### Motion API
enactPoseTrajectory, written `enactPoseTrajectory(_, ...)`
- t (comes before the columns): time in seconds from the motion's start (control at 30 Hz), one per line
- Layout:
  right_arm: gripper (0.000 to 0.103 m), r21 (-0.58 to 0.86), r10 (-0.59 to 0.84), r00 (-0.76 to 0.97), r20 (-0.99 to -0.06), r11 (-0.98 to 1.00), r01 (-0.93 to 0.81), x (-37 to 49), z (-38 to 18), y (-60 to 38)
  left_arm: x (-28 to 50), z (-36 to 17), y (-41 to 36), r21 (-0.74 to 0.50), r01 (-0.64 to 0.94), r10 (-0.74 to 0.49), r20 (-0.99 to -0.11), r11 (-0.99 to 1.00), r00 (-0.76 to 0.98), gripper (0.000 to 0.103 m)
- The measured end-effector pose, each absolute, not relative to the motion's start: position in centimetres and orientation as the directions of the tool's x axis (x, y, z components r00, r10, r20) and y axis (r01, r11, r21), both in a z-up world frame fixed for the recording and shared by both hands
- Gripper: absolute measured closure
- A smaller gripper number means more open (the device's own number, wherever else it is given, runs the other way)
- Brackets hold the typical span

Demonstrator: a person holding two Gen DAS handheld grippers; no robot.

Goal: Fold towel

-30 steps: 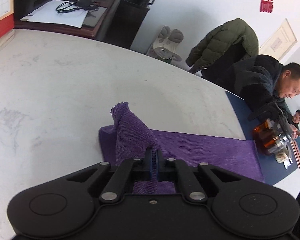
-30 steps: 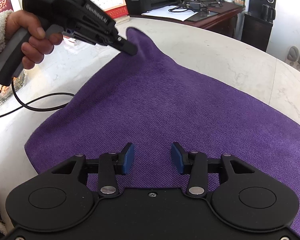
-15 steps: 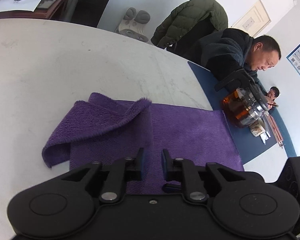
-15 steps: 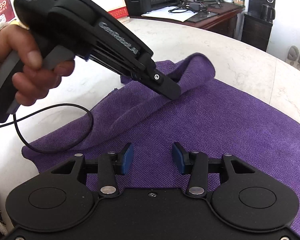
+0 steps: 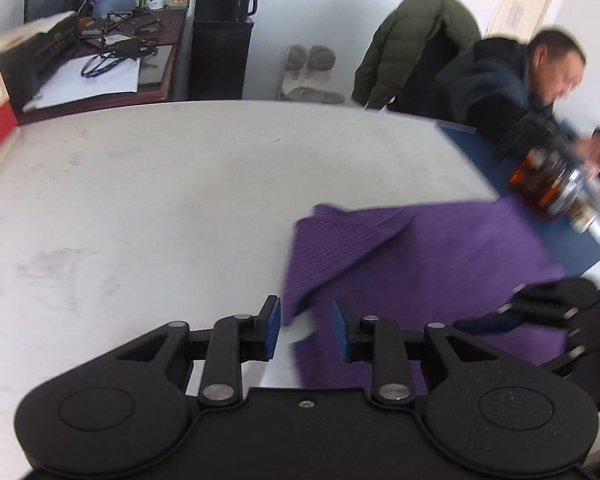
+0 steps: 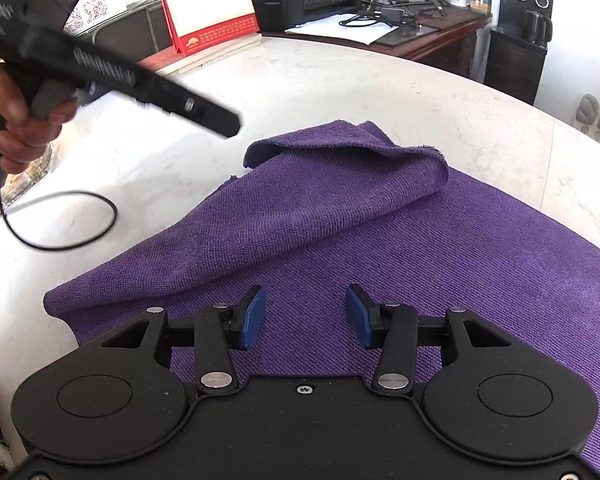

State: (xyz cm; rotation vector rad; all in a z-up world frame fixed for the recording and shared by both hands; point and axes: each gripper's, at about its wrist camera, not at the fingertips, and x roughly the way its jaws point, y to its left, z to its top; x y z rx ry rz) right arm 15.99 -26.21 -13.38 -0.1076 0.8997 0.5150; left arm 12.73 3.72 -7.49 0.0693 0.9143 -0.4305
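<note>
A purple towel (image 6: 440, 264) lies on the white marble table (image 6: 340, 88), with one corner flap (image 6: 320, 196) folded loosely over its middle. It also shows in the left wrist view (image 5: 420, 264). My left gripper (image 5: 305, 330) is open and empty, above the towel's near edge. In the right wrist view it (image 6: 220, 120) hangs in the air to the left of the flap, apart from it. My right gripper (image 6: 305, 318) is open and empty, low over the towel's near part. It shows in the left wrist view (image 5: 540, 308) at the right.
A black cable (image 6: 60, 220) loops on the table at the left. A desk calendar (image 6: 208, 4) stands at the far edge. A glass teapot (image 5: 556, 188) sits on a blue mat (image 5: 580, 248) by a seated man (image 5: 512, 80). A cluttered desk (image 6: 380, 24) is behind.
My left gripper carried the towel corner over the middle, opened and let it drop, then pulled back to the left. The right gripper stayed still and open.
</note>
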Motion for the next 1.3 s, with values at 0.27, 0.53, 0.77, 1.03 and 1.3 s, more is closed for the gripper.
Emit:
enactPoseTrajectory(0.27,0.058,0.118,0.379,0.505,-0.776,0.873,-0.473,16.1,-13.4,-26.2,14.3,-9.1,3.6,-0.128,0.408,-0.344,-0.785,0.904,0.515,0.078)
enactPoseTrajectory(0.53,0.058,0.119,0.377,0.506,-0.776,0.875,-0.469,16.1,-13.3,-26.2,14.6,-9.7,2.7,-0.08,0.459,-0.337,-0.791,0.885,0.511,0.084)
enactPoseTrajectory(0.77,0.058,0.12,0.377,0.507,-0.775,0.875,-0.468,16.2,-13.4,-26.1,14.9,-9.3,2.5,-0.045,0.414,-0.297,-0.768,0.909,0.568,0.1)
enactPoseTrajectory(1.03,0.058,0.119,0.378,0.507,-0.775,0.875,-0.469,16.1,-13.5,-26.2,14.3,-4.8,4.5,-0.002,0.337,-0.232,-0.729,0.942,0.644,0.101)
enactPoseTrajectory(1.3,0.058,0.116,0.378,0.506,-0.775,0.873,-0.474,16.1,-13.5,-26.3,14.8,-0.1,7.0,0.126,0.306,-0.135,-0.697,0.944,0.704,0.101)
